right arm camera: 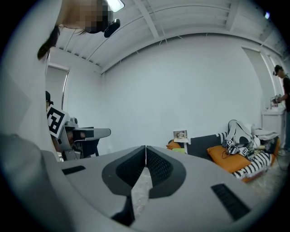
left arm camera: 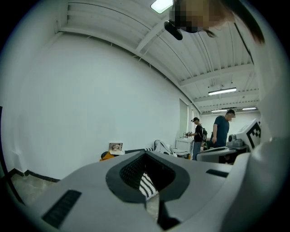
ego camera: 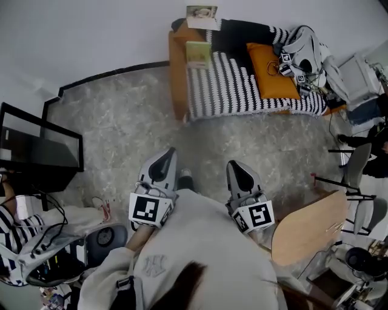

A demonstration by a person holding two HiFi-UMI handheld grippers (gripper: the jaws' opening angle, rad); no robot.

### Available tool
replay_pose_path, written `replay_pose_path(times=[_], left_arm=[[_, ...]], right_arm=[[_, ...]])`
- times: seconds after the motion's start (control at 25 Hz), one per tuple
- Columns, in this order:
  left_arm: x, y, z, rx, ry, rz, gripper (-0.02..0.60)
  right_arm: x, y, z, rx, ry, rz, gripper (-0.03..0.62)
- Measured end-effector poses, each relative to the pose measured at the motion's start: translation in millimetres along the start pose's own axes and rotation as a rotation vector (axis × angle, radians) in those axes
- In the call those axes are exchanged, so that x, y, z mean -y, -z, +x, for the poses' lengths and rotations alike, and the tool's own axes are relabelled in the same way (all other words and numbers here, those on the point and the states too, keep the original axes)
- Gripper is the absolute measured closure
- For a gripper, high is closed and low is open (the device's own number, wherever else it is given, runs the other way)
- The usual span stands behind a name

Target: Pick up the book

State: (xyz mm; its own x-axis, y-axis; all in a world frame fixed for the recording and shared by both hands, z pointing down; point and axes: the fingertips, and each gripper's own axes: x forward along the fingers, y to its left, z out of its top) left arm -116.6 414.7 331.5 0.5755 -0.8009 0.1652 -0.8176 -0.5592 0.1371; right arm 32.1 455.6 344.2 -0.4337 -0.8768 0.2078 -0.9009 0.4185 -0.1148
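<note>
Head view: the left gripper and the right gripper are held side by side over the grey carpet, both pointed toward the sofa.

Left gripper: jaws are seen clenched in its own view, tips together, with nothing grasped. Only the striped blanket is seen through the gap behind the tips.

Right gripper: jaws are pressed shut at the tips and nothing is grasped.

The book, pale green, is found lying flat at the sofa's left end, on the blanket edge, well apart from both grippers. A small picture is propped just behind it. An orange cushion is noted further right on the sofa.
</note>
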Motion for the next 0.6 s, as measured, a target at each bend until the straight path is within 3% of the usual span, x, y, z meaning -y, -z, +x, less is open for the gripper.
replay_pose_path(times=[0.2,0.4,0.6], left_arm=[[-26,-17,22,0.069,0.006,-0.007,0.572],[-54,-10,31,0.017,-0.019,-0.01,0.572],[-64,-8,35,0.02,-0.029,-0.021,0.572]], right_arm=[[5,-7,37,0.013,0.013,0.01,0.572],[8,-10,60,0.016,0.021,0.018,0.572],[12,-4,72,-0.01,0.024,0.027,0.572]])
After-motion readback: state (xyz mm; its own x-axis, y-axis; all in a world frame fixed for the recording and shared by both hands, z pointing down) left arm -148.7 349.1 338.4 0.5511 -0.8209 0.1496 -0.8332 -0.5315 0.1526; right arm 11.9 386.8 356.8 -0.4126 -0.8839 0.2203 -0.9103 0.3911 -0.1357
